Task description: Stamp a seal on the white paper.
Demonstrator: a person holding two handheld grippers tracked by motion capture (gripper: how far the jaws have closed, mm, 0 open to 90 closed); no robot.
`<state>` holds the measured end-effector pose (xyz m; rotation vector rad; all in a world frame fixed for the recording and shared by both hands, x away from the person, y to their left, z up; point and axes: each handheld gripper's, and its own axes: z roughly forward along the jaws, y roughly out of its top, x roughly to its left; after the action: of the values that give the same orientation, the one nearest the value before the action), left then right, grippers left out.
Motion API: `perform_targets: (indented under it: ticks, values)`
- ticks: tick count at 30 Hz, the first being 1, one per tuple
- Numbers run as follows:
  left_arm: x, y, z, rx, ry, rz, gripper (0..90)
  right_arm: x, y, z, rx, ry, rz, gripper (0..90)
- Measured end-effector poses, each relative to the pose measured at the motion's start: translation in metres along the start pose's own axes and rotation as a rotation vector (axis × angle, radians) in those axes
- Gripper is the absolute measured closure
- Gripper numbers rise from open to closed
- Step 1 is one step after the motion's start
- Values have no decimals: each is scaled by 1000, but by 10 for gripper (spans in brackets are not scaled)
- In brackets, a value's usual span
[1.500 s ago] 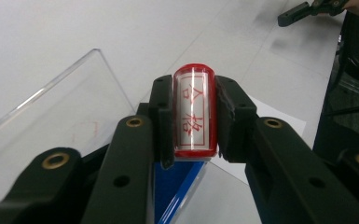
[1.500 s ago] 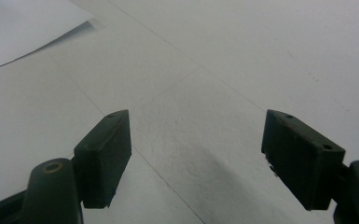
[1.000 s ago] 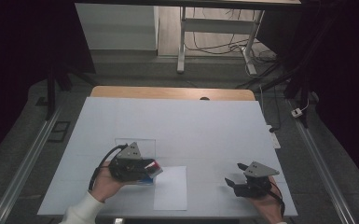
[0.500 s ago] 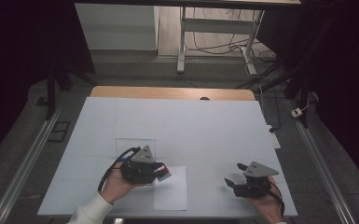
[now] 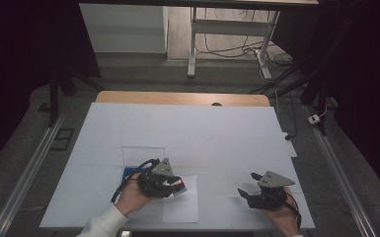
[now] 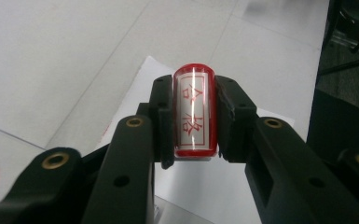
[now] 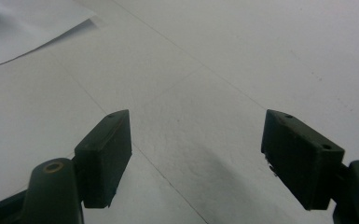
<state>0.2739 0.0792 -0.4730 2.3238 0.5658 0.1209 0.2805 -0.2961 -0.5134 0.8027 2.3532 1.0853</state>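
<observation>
Stamp point(image 6: 194, 113), red with a clear face of red characters, sits clamped between the jaws of the left gripper point(image 6: 194, 116) just above a white sheet of paper point(image 5: 181, 207) on the table point(image 5: 217, 133). The right gripper point(image 7: 196, 156) rests apart, jaws spread wide and empty.

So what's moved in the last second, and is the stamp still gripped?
The left claw has carried the stamp rightward and a little toward the person, off the blue pad and over the paper sheet. It stays shut on the stamp throughout. The right claw has kept its place near the table's right front, jaws open and nothing between them.
</observation>
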Motion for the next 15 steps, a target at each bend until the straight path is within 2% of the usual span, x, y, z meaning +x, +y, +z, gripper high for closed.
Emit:
perform_targets:
  ticks: [15]
  values:
    - [-1,0,15,68,-11,15,704,0,0,0,5,0,4,240]
